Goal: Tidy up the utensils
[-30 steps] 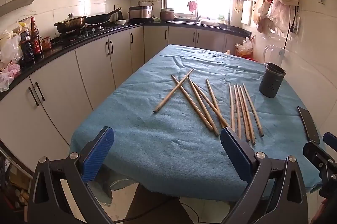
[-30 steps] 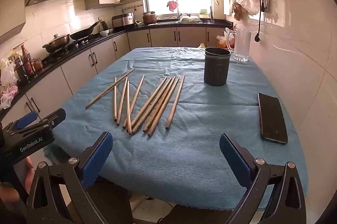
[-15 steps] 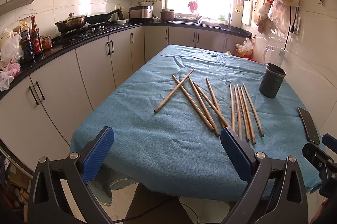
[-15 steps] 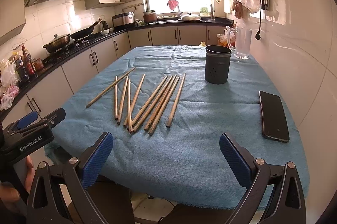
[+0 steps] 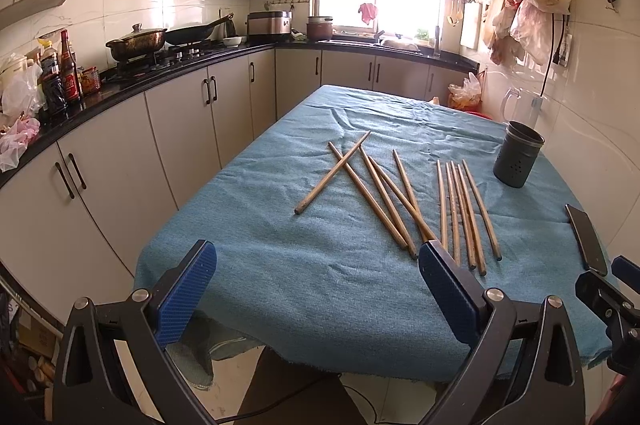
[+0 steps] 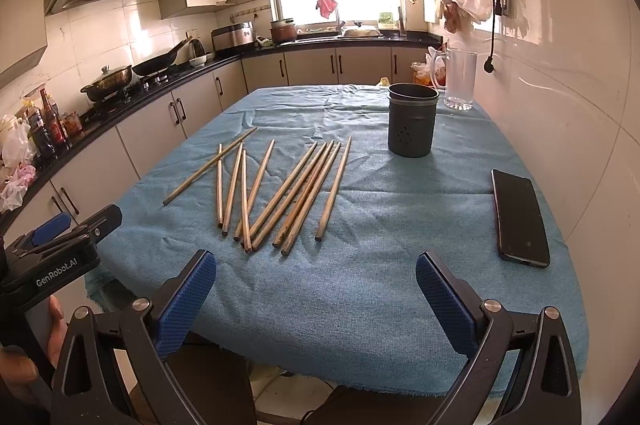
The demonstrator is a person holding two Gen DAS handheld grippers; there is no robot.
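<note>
Several wooden chopsticks (image 5: pixel 400 193) lie loose on the blue tablecloth (image 5: pixel 280 265); they also show in the right wrist view (image 6: pixel 280 189). A dark grey utensil holder (image 6: pixel 412 121) stands upright and empty beyond them, at the right in the left wrist view (image 5: pixel 516 159). My left gripper (image 5: pixel 316 289) is open and empty over the table's near edge. My right gripper (image 6: pixel 316 297) is open and empty, also at the near edge, short of the chopsticks. The left gripper shows at the left in the right wrist view (image 6: pixel 60 237).
A black phone (image 6: pixel 520 217) lies on the cloth near the right wall. A clear glass jug (image 6: pixel 460 81) stands behind the holder. Kitchen cabinets and a counter with pans and bottles (image 5: pixel 60 77) run along the left.
Both grippers have moved slightly forward toward the table. Nothing on the table has moved.
</note>
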